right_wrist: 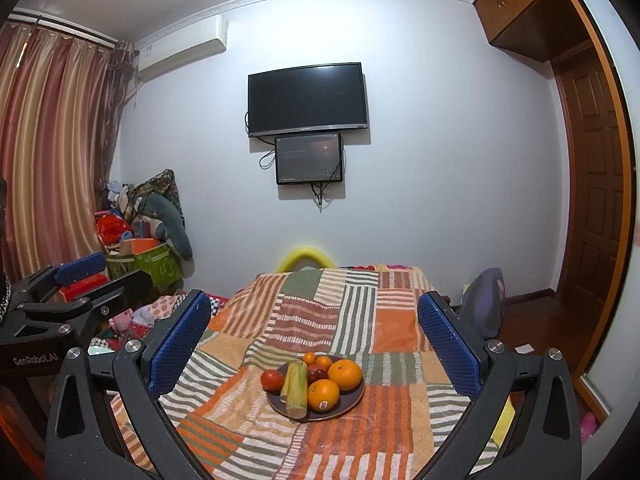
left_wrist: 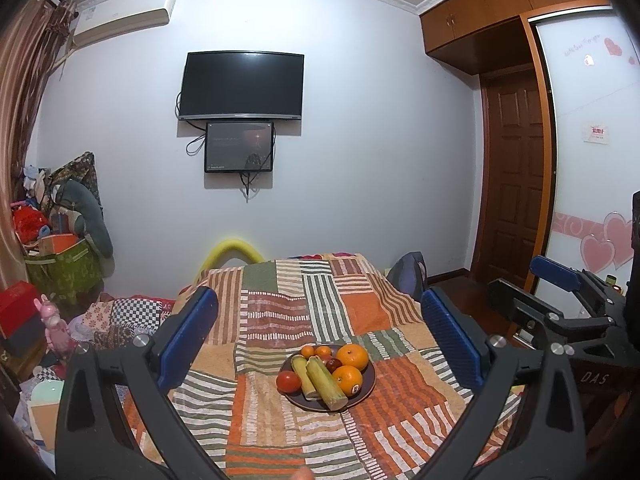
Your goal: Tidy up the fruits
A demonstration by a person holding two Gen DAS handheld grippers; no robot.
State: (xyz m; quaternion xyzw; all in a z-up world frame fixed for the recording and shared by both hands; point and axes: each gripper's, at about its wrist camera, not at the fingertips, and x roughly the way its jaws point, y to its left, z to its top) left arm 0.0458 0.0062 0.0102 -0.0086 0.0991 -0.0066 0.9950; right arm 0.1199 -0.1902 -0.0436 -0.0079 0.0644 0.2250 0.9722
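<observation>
Both the left tool (left_wrist: 320, 344) and right tool (right_wrist: 314, 344) are hanging open and empty while every fruit is seemingly sitting on the plate (left_wrist: 362, 394) at lower centre, suggesting sorting is either unstarted or finished.

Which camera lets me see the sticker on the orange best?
The right wrist view. There the front orange sits nearer the picture's middle, and its sticker faces the camera almost straight on. In the left wrist view the same orange shows its sticker off to one side, partly turned away. Neither view lets you read it.
</observation>
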